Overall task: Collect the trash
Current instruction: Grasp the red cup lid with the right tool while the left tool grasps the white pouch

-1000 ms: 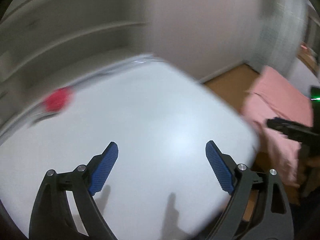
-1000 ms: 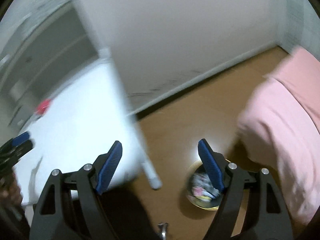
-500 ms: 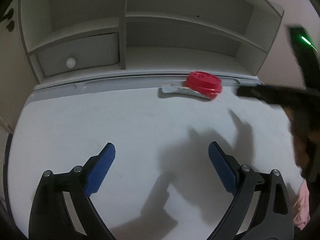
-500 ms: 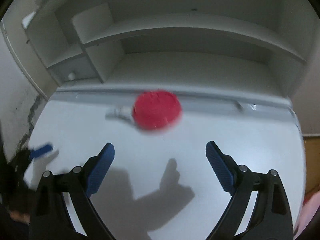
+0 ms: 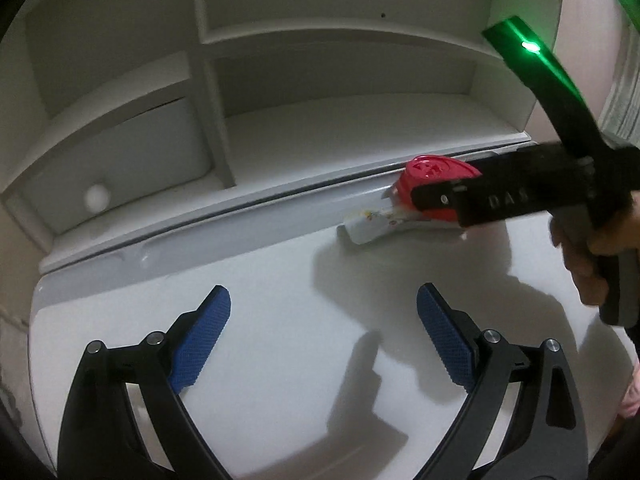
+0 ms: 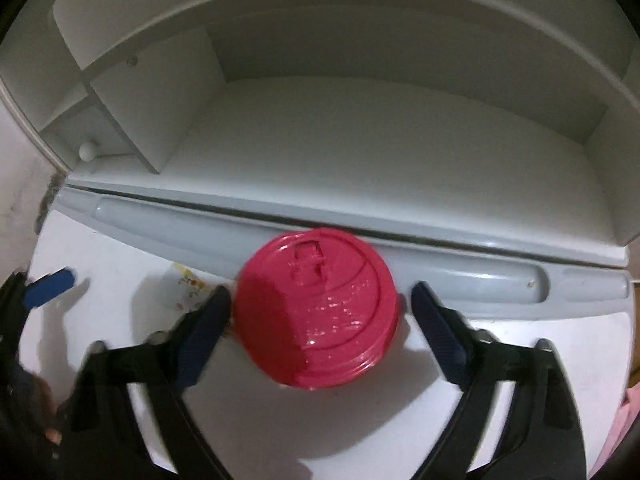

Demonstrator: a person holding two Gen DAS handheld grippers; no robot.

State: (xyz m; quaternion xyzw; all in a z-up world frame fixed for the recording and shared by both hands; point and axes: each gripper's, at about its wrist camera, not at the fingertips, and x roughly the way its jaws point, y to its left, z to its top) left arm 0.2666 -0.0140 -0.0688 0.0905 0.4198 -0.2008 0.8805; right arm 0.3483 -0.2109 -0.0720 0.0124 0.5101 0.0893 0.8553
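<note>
1. Right gripper (image 6: 320, 300) is down over the desk (image 6: 520, 360), jaws wide and just been closing in, with the red lid (image 6: 316, 312) sitting between them. The left pad is almost at the lid's rim, the right pad just short of it; I can't say either presses yet, so nothing is held.
2. Left gripper (image 5: 324, 332) hangs above bare desk (image 5: 280, 360), jaws spread wide and empty, well apart from the lid (image 5: 432, 172).
3. Progress, as I read it: early in this pickup. That lid is not yet lifted, and it lies at the back of the desk against the grey ledge (image 6: 160, 220) below the shelves (image 6: 360, 140).
4. One more scrap, a crumpled white wrapper (image 5: 372, 224), pokes out from under the lid, touching it. Both remain to be collected.
</note>
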